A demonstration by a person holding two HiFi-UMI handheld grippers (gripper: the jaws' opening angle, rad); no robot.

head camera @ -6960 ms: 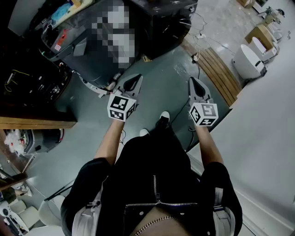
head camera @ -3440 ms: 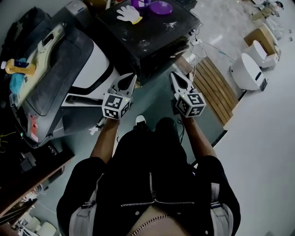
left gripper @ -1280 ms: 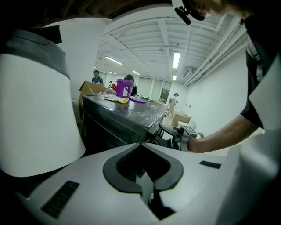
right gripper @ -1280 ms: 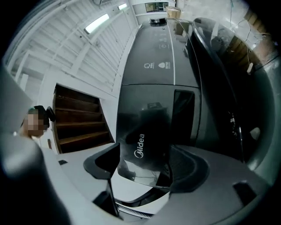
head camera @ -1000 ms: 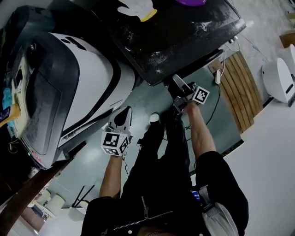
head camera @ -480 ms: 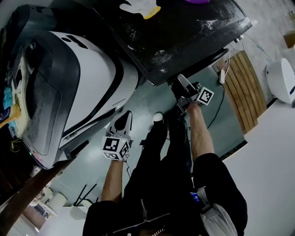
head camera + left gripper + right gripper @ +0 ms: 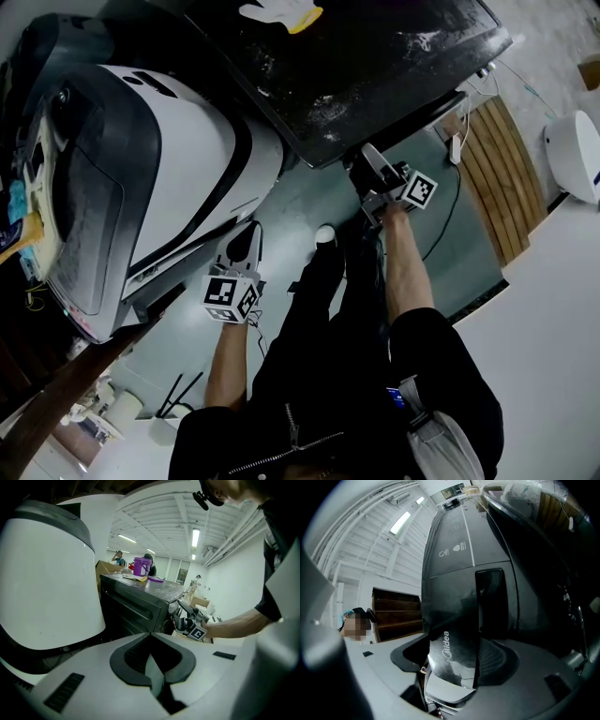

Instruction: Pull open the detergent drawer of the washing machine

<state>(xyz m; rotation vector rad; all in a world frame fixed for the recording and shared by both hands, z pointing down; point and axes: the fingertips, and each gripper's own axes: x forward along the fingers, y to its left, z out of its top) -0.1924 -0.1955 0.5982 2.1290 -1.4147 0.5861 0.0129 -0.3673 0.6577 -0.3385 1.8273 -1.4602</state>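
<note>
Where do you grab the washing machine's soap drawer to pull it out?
Take the detergent drawer by the two long side edges of its narrow front panel, coming straight at the front of the washing machine. The panel looks slim enough to pinch across, and it likely slides straight out.

The person wears a black zipped jacket (image 7: 309, 412) with a pale grey sleeve (image 7: 439, 448) at five o'clock, black trousers (image 7: 323, 309) and a white-toed shoe (image 7: 325, 232). The left gripper (image 7: 251, 229) and right gripper (image 7: 367, 153) each bear a black-and-white marker cube (image 7: 227, 298).
</note>
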